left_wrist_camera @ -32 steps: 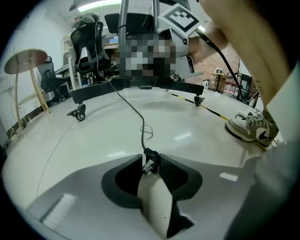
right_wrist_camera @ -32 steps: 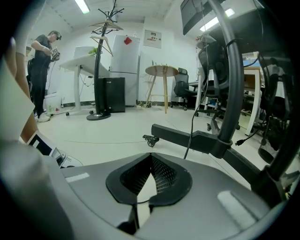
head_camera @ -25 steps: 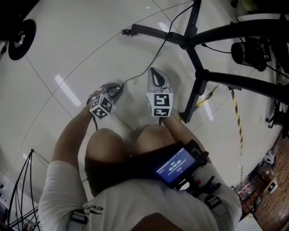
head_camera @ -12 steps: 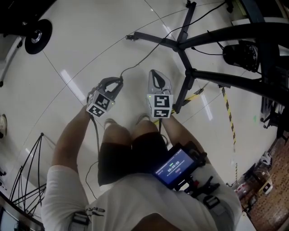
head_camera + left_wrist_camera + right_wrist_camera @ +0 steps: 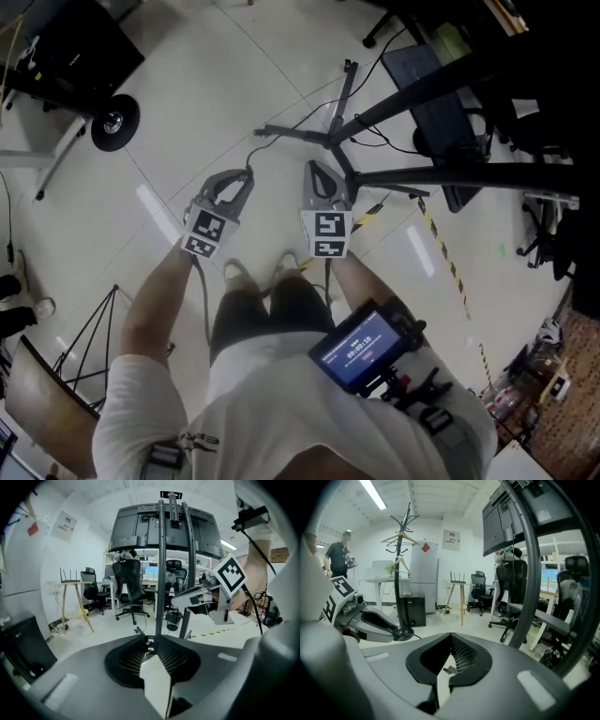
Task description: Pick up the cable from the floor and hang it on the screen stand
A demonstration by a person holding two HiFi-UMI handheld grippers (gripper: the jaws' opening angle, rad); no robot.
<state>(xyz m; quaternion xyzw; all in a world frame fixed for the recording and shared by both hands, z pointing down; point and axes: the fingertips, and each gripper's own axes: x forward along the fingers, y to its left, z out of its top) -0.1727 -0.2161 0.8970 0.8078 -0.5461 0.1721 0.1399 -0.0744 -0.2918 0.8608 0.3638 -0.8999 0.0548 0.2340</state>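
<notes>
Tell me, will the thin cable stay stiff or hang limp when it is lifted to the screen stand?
Probably limp: the cable runs in a loose curve. Likely light, being far thinner than the stand legs.

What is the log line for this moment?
left gripper: just closed on cable; right gripper: shut, empty; cable: not yet hung on stand

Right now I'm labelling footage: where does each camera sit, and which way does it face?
Head view: on the person's head, facing steeply down at floor and screen stand base; shows arms, left gripper, right gripper.
Left gripper view: on that gripper, facing forward along jaws that have just been closing on the cable, toward the stand's posts.
Right gripper view: on that gripper, along its jaws toward a coat rack.
Shared: each gripper view shows the other gripper.
</notes>
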